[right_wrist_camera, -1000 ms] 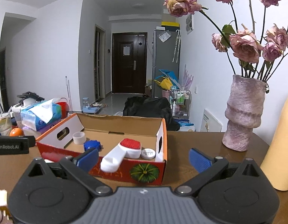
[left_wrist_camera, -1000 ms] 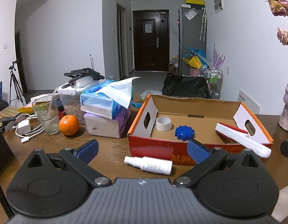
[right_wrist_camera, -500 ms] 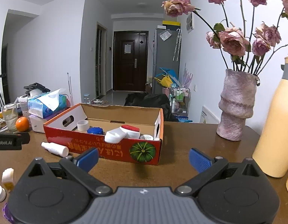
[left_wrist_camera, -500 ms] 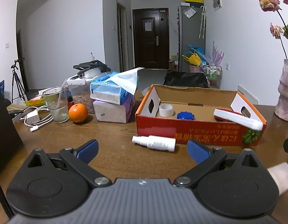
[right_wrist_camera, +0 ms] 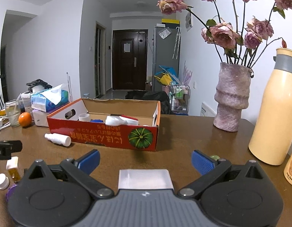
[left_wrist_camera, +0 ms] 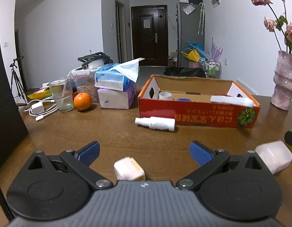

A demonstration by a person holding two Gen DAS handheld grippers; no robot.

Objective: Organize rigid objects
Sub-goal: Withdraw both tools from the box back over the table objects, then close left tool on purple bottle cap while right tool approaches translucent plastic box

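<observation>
Red cardboard box [left_wrist_camera: 197, 111] holds tape roll [left_wrist_camera: 165, 95], blue cap [left_wrist_camera: 184, 99], white brush [left_wrist_camera: 231, 101]

One cardboard box [left_wrist_camera: 195, 107], one spray bottle [left_wrist_camera: 155, 123], one orange [left_wrist_camera: 82, 101], two tissue packs [left_wrist_camera: 115, 87], one vase [right_wrist_camera: 232, 98].

Your two handheld grippers, matching in build

Your left gripper [left_wrist_camera: 144, 152] and right gripper [right_wrist_camera: 145, 158] each show a ribbed grey body, black round-hubbed linkages with silver screws, and blue ridged finger pads [right_wrist_camera: 201, 162].

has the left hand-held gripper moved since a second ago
Yes. The left hand-held gripper has pulled back from the red cardboard box, which now sits farther off in its view, behind the white spray bottle.
</observation>
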